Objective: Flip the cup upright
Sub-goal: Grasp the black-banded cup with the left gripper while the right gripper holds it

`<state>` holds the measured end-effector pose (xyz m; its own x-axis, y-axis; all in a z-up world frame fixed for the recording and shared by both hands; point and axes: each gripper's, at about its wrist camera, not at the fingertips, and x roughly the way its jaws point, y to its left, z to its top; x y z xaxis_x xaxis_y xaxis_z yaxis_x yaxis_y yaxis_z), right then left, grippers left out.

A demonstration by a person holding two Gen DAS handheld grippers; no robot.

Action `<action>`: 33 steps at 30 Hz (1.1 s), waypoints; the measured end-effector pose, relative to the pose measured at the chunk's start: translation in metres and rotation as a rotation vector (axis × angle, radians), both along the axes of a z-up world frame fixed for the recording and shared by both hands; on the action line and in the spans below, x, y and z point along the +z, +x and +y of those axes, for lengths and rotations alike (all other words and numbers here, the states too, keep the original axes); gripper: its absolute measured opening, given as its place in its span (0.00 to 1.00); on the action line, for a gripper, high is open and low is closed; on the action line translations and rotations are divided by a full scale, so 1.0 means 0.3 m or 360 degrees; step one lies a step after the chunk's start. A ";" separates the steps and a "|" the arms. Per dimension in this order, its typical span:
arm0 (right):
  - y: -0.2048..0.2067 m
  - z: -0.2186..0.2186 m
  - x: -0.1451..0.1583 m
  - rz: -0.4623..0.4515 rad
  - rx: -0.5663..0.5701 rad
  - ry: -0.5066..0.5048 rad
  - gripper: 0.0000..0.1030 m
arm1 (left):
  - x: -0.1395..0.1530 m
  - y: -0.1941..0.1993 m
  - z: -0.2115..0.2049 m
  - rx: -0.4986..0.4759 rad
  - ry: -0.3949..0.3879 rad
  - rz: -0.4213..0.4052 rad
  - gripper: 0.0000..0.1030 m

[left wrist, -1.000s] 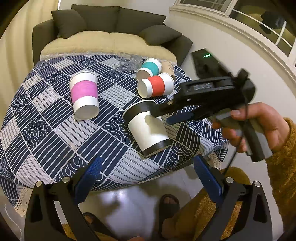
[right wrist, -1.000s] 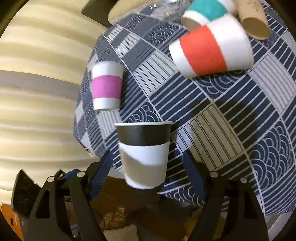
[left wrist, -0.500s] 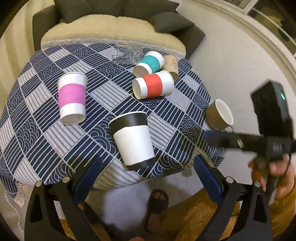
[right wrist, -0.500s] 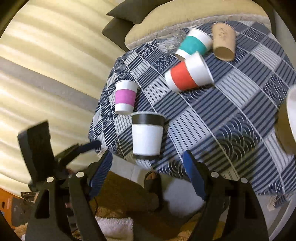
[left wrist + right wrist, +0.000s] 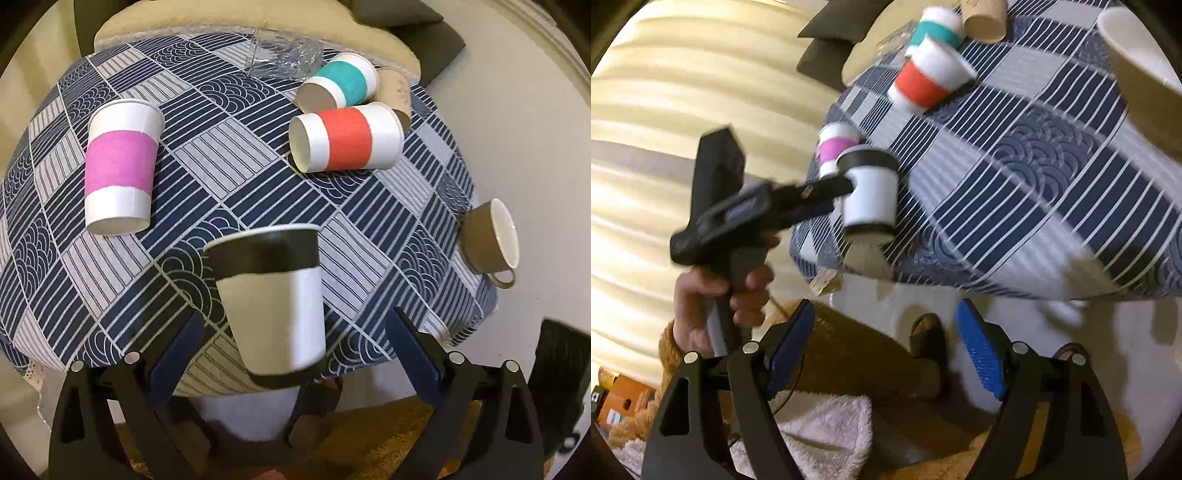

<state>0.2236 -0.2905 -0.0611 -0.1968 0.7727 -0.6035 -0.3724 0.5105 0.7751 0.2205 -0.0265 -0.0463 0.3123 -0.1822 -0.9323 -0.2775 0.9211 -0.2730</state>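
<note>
A black-and-white paper cup (image 5: 271,299) stands upright at the near edge of the round patterned table (image 5: 221,177). My left gripper (image 5: 299,350) is open, its blue pads either side of the cup, not touching it. In the right wrist view the same cup (image 5: 871,192) shows with the left gripper's fingers reaching to its side. My right gripper (image 5: 886,354) is open and empty, off the table over the floor.
A pink-banded cup (image 5: 120,173), a red-banded cup (image 5: 345,138), a teal-banded cup (image 5: 340,86) and a brown cup (image 5: 397,92) lie on their sides. A brown ceramic mug (image 5: 487,240) lies at the right edge. Clear plastic (image 5: 284,55) is at the back. My feet are under the table.
The left gripper has moved in toward the black-and-white cup, so that its pads flank it. The right gripper has pulled back and away to the right, off the table.
</note>
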 end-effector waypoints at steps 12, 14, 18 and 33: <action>-0.034 0.027 -0.028 0.0035 0.0055 0.0113 0.76 | -0.054 0.065 -0.019 0.0050 0.0098 0.0113 0.64; -0.032 0.021 -0.026 0.0039 0.0051 0.0122 0.76 | -0.060 0.068 -0.025 0.0048 0.0103 0.0122 0.61; -0.031 0.008 -0.027 0.0042 0.0040 0.0138 0.76 | -0.057 0.075 -0.038 0.0032 0.0139 0.0120 0.61; -0.028 0.001 -0.010 0.0020 0.0014 0.0137 0.76 | 0.055 0.033 -0.085 -0.0053 0.0082 -0.0117 0.60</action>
<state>0.2153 -0.2902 -0.0641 -0.2110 0.8198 -0.5323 -0.3664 0.4385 0.8207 0.2304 -0.0519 -0.0298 0.3749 -0.1460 -0.9155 -0.2272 0.9429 -0.2434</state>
